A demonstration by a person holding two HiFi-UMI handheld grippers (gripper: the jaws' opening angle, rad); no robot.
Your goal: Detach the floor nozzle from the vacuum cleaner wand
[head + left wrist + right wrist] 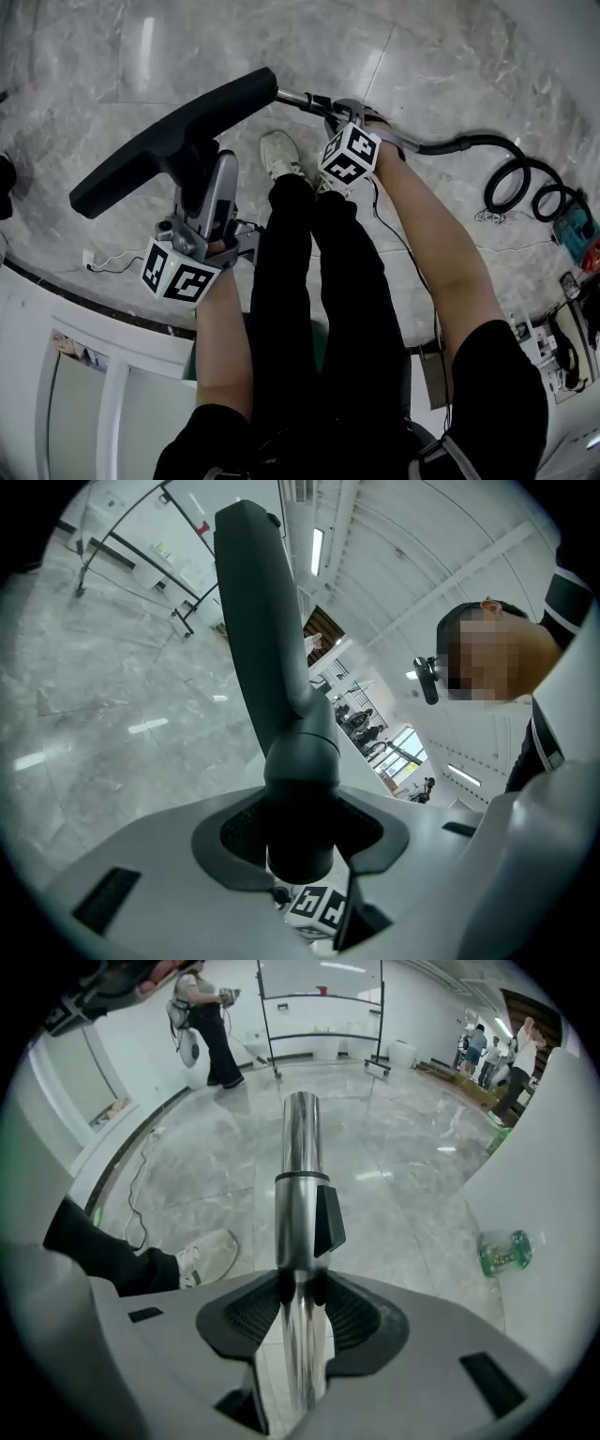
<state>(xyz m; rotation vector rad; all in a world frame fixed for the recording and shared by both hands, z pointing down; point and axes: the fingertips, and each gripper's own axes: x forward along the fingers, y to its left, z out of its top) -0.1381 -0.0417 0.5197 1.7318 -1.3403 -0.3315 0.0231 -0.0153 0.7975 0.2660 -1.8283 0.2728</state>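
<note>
The left claw [300, 832] is clenched on the neck of the nozzle [262, 639], which hangs above the floor [112, 56]. The right claw [302, 1299] grasps the wand [302, 1162], whose bare end is free of the nozzle.

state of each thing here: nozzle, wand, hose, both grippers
floor nozzle: off the wand, held by its neck, clear of the floor
wand: end bare, clamped
hose: looped on the floor
left gripper: shut on the floor nozzle
right gripper: shut on the wand
</note>
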